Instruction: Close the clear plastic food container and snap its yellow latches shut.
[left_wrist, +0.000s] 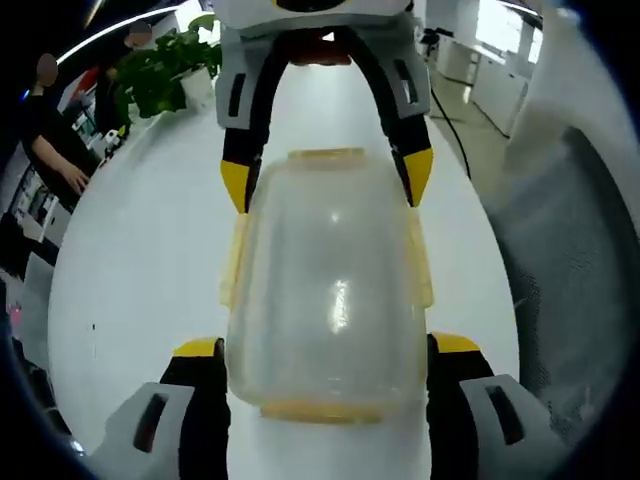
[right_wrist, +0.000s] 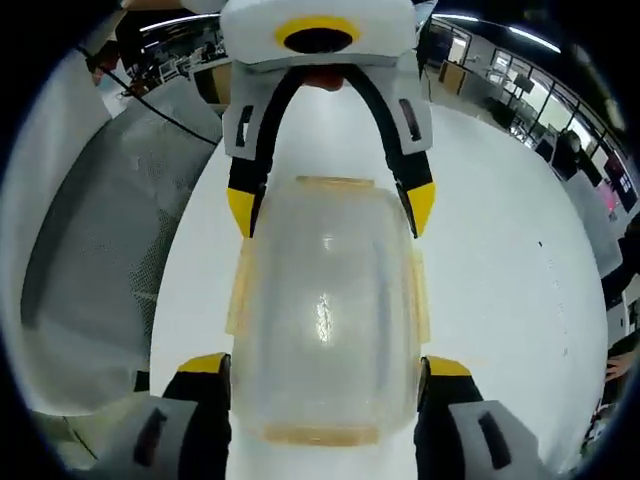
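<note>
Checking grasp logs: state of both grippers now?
Left gripper: jaws spread wide around one end of the clear container; contact cannot be told.
Right gripper: the same at the opposite end.

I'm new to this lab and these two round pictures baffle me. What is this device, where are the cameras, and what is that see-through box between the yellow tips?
No robot here: a person holds a two-fingered gripper in each hand, and a fisheye camera rides on each one, looking forward along its fingers.

In the left gripper view, the left gripper rises from the bottom; the one facing it at the top is the right gripper. The right gripper view is the reverse: right gripper at the bottom, left gripper at the top.

Between them, on a white table, sits a clear plastic food container with its lid on and yellow latches along the edges. Each gripper straddles one end of it with yellow-tipped fingers. Whether they squeeze it, I cannot tell. A potted plant stands at the far end.
</note>
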